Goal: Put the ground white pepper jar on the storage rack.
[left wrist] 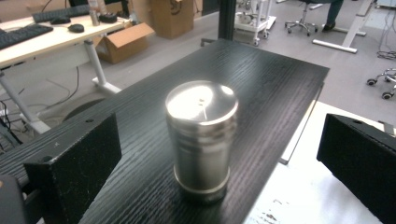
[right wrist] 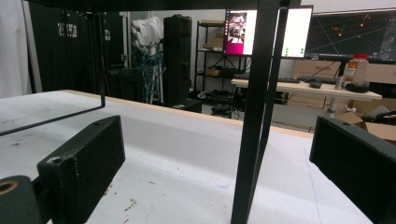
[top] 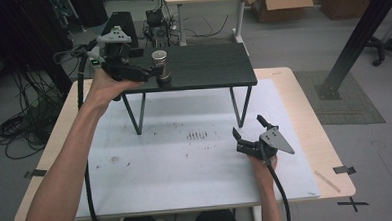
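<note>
Left gripper (top: 155,72): jaws were spread wide, either side of the steel shaker (left wrist: 201,140), pads clear of it.
Shaker: stood upright on the black raised shelf (top: 207,70), near its front left edge.
Right gripper (top: 247,131): jaws were spread, holding nothing, low over the white mat (top: 186,166) beside the shelf's leg (right wrist: 252,116).

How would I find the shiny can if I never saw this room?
Look for the small black shelf standing on the white table. Near its left front edge stands the shiny can, between the open left tongs. It is the one round silver thing on the dark wood, with a smooth flat lid.
</note>
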`<state>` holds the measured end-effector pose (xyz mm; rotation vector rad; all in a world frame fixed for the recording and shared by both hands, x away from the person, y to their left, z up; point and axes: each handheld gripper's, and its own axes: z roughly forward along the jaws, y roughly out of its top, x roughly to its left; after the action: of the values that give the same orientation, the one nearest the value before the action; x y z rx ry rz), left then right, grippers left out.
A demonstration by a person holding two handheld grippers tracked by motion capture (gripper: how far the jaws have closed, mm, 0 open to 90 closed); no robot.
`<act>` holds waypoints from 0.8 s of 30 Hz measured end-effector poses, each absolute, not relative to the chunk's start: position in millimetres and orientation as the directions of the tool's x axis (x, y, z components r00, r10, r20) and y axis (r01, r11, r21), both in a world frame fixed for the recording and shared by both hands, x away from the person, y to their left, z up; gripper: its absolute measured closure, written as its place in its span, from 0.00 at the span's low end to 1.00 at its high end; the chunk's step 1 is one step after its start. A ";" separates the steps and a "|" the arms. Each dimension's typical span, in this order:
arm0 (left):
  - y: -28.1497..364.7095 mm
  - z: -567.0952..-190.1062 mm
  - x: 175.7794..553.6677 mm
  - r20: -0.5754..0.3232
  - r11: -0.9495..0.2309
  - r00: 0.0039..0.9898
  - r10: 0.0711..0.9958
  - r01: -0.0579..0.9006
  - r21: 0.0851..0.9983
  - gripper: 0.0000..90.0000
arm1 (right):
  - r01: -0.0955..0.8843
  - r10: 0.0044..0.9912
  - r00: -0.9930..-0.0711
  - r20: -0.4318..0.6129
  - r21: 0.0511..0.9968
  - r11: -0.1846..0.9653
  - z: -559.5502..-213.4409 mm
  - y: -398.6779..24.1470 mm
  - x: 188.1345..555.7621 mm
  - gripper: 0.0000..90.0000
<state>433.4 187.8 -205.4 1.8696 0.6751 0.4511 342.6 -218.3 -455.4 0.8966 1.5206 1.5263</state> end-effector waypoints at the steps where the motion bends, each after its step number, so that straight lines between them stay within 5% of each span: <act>1: 190.2 -204.6 430.7 0.001 -0.292 0.772 0.636 0.239 0.926 0.00 | -0.049 0.896 -0.441 -0.046 0.998 0.026 -455.4 -218.3 342.5 0.03; 24: 242.6 -223.3 376.0 0.019 -0.241 0.747 0.665 0.190 0.952 0.00 | -0.049 0.896 -0.441 -0.048 0.998 0.029 -455.4 -218.2 342.5 0.03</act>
<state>376.0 242.6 -223.3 1.7943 0.6683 0.5133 342.5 -218.2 -455.4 0.8959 1.5222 1.5245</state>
